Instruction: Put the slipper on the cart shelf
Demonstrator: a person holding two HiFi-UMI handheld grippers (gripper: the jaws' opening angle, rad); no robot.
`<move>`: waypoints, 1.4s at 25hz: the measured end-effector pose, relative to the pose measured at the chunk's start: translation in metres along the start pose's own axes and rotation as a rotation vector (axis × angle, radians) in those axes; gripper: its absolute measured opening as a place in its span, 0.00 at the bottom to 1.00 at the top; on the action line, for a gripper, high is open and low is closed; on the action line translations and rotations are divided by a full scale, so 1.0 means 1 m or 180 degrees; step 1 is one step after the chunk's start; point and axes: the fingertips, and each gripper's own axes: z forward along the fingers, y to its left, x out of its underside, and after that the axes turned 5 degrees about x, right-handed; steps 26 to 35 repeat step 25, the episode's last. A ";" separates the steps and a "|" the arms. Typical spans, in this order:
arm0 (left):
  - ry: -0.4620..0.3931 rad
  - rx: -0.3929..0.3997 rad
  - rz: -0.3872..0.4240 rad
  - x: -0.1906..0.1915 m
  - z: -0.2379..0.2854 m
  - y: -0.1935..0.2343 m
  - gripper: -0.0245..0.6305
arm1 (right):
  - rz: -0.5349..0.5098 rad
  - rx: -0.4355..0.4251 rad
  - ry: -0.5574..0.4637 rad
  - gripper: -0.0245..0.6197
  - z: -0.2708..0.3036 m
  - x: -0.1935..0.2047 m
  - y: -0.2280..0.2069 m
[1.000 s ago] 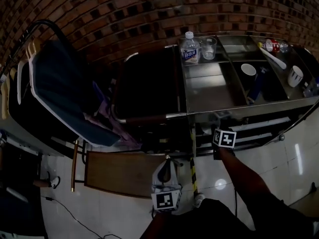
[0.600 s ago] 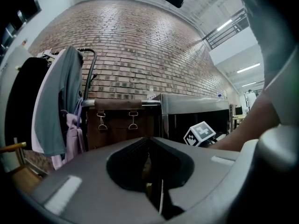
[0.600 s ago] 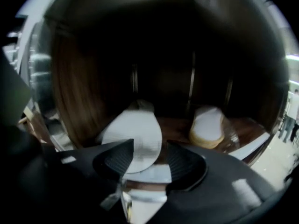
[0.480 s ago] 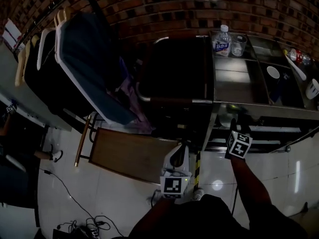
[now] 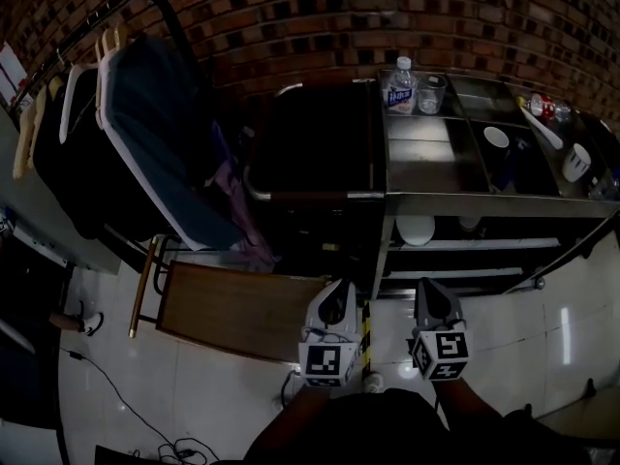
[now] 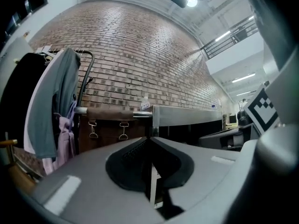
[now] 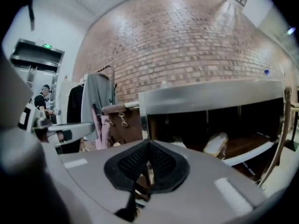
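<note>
right gripper (image 5: 438, 310) has its jaws shut with nothing in them, and so does the left gripper (image 5: 333, 306). both hang low in front of the cart. the slipper (image 7: 216, 144) already sits on the cart shelf (image 7: 248, 155), ahead and slightly right of the right gripper, so that hand's nearer. it looks propped up, toe up-right. the left gripper view misses it entirely, and the head view only shows a pale blob (image 5: 417, 229).

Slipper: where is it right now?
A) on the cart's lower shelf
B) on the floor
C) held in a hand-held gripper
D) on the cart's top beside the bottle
A: the pale slipper sits on the lower shelf, beneath the cart's steel top.
</note>
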 end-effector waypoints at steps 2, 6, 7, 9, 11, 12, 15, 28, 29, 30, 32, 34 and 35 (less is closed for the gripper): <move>-0.0031 0.0092 0.0035 -0.008 -0.001 -0.009 0.06 | 0.0000 -0.0003 -0.0109 0.04 -0.010 -0.011 0.006; -0.0043 0.0207 -0.0005 -0.011 0.002 -0.020 0.06 | -0.0241 0.0074 -0.0377 0.04 -0.025 -0.036 0.010; -0.0048 0.0237 -0.0004 -0.013 0.003 -0.022 0.06 | -0.0298 0.0111 -0.0407 0.04 -0.028 -0.037 0.009; -0.0075 0.0291 -0.0011 -0.019 0.003 -0.025 0.06 | -0.0322 0.0163 -0.0415 0.04 -0.033 -0.036 0.006; -0.0146 0.0330 -0.0045 -0.032 0.002 -0.028 0.06 | -0.0224 0.0149 -0.0422 0.04 -0.036 -0.038 0.004; -0.0178 0.0346 -0.0047 -0.039 0.002 -0.029 0.06 | -0.0192 0.0137 -0.0440 0.04 -0.037 -0.040 0.004; -0.0227 0.0388 -0.0022 -0.048 0.001 -0.031 0.06 | -0.0253 0.0124 -0.0539 0.04 -0.045 -0.048 0.009; -0.0243 0.0436 0.0048 -0.053 -0.009 -0.037 0.06 | -0.0569 0.0103 -0.0725 0.04 -0.058 -0.060 0.024; -0.0243 0.0436 0.0048 -0.053 -0.009 -0.037 0.06 | -0.0569 0.0103 -0.0725 0.04 -0.058 -0.060 0.024; -0.0243 0.0436 0.0048 -0.053 -0.009 -0.037 0.06 | -0.0569 0.0103 -0.0725 0.04 -0.058 -0.060 0.024; -0.0243 0.0436 0.0048 -0.053 -0.009 -0.037 0.06 | -0.0569 0.0103 -0.0725 0.04 -0.058 -0.060 0.024; -0.0243 0.0436 0.0048 -0.053 -0.009 -0.037 0.06 | -0.0569 0.0103 -0.0725 0.04 -0.058 -0.060 0.024; -0.0243 0.0436 0.0048 -0.053 -0.009 -0.037 0.06 | -0.0569 0.0103 -0.0725 0.04 -0.058 -0.060 0.024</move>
